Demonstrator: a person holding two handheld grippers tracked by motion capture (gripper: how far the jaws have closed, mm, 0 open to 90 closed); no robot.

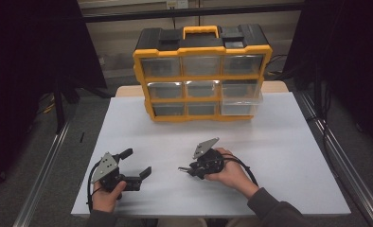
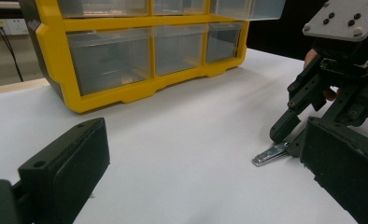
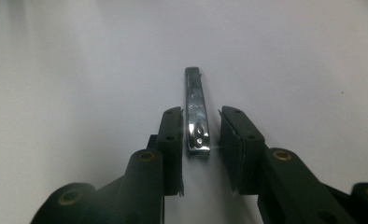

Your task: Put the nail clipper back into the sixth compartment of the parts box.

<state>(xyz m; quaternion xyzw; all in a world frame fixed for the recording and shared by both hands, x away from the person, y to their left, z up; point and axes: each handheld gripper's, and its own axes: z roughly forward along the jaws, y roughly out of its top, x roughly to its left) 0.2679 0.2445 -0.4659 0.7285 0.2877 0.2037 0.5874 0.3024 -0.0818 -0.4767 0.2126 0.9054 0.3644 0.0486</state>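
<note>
Over at the left of the high view, the left gripper (image 1: 136, 164) rests low on the white table (image 1: 288, 142) with its jaws spread wide and nothing between them; its own view shows the two black pads far apart, bare tabletop in the gap. Behind, at the far edge of the table, stands the yellow drawer cabinet (image 1: 202, 74), its clear drawers closed apart from the lower right drawer (image 1: 240, 105), which seems to stick out a little. Moving right, the nail clipper (image 3: 195, 112) lies flat on the table near the front centre, a slim shiny metal bar pointing away from the right gripper (image 3: 200, 135). That gripper straddles the clipper's near end: the left pad looks to be touching or almost touching its edge, while a clear gap stands between the right pad and the metal, so the claw is released, not yet clenched on anything. The step in hand appears to be picking up the clipper. To do it well, the person would probably centre the bar between the pads first, since closing off-centre may push the thin piece sideways or spin it. Keeping the fingertips right down at the table surface should matter too, because the clipper is low and smooth and could slip out from under pads that close too high.
</note>
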